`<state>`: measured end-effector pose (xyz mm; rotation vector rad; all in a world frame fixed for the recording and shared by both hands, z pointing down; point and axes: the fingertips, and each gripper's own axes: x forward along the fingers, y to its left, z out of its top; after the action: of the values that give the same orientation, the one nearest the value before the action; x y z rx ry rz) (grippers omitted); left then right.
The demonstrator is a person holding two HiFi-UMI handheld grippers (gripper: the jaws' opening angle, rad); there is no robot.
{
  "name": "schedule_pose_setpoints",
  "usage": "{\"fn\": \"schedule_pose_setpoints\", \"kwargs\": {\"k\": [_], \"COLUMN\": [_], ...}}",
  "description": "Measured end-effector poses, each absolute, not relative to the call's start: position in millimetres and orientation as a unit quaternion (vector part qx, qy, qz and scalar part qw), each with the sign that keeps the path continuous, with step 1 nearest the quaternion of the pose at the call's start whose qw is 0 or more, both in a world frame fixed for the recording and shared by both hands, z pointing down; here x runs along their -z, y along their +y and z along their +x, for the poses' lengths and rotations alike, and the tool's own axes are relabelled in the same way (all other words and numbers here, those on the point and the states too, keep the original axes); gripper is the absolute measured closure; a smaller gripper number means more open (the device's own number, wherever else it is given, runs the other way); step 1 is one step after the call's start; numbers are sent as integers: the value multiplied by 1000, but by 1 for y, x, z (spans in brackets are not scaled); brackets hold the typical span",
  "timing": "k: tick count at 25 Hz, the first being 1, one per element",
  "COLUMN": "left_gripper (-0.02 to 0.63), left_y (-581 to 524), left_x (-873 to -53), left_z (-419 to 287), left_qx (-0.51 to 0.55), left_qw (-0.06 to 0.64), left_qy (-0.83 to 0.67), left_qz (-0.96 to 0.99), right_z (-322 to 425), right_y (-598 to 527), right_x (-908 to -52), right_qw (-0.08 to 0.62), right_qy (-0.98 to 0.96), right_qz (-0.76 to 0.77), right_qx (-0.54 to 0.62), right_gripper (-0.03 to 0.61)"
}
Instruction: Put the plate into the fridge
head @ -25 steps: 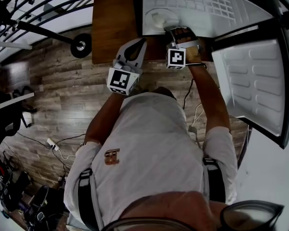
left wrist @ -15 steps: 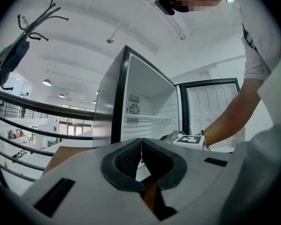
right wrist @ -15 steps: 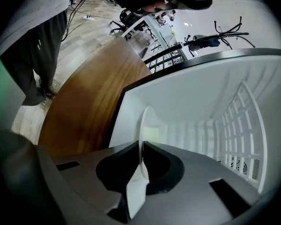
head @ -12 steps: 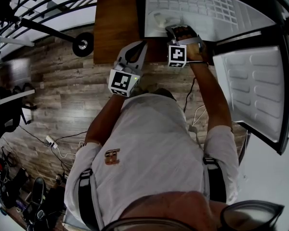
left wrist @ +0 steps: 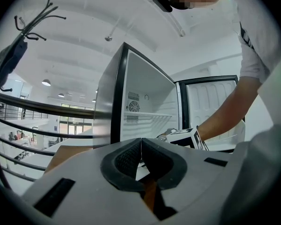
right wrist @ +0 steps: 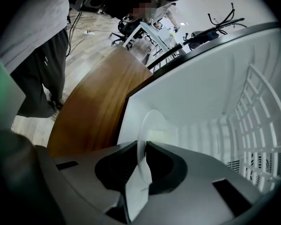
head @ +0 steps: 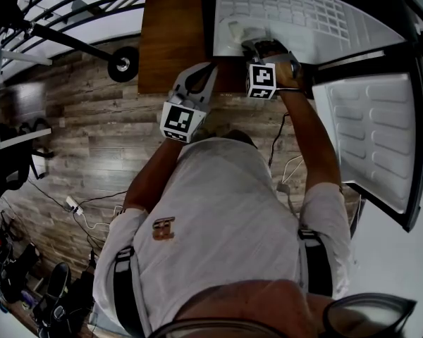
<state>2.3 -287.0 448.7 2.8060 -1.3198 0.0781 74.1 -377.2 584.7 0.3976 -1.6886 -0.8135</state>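
My right gripper (head: 252, 46) is shut on the rim of a white plate (right wrist: 147, 125), which it holds just inside the open fridge (head: 303, 9). In the head view the plate (head: 234, 29) shows pale at the fridge's front left. My right gripper (right wrist: 144, 146) pinches the plate edge-on, with the fridge's white inner wall (right wrist: 201, 88) beyond it. The left gripper (head: 196, 76) hangs lower left of the fridge opening, over the wooden surface, shut with nothing in it. In its own view the left gripper (left wrist: 141, 146) has its pads pressed together.
The fridge door (head: 374, 132) stands swung open at the right. A brown wooden surface (head: 169, 34) lies to the left of the fridge. A wire shelf (right wrist: 260, 121) runs along the fridge interior. Cables (head: 84, 213) lie on the wood-plank floor, and a railing (head: 63, 5) runs at upper left.
The right gripper has carried the plate a little deeper into the fridge. The left gripper has drifted slightly up and to the right.
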Motion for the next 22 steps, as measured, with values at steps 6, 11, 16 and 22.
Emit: {"fn": "schedule_pose_setpoints", "kwargs": {"k": [6, 11, 16, 22], "left_gripper": [594, 594, 594, 594], "left_y": [-289, -290, -289, -283], "left_x": [-451, -453, -455, -452], "left_z": [6, 10, 8, 8], "left_qx": [-32, -37, -40, -46], "left_qw": [21, 21, 20, 17], "left_qy": [-420, -416, -415, -414], "left_qz": [907, 908, 909, 909], "right_z": [74, 72, 69, 71], "right_y": [-375, -373, -372, -367], "right_x": [-588, -593, -598, -596], "right_qw": [573, 571, 567, 556], "right_qy": [-739, -753, -759, -779], "right_qz": [153, 141, 137, 144], "right_qx": [320, 295, 290, 252], "right_gripper": [536, 488, 488, 474]}}
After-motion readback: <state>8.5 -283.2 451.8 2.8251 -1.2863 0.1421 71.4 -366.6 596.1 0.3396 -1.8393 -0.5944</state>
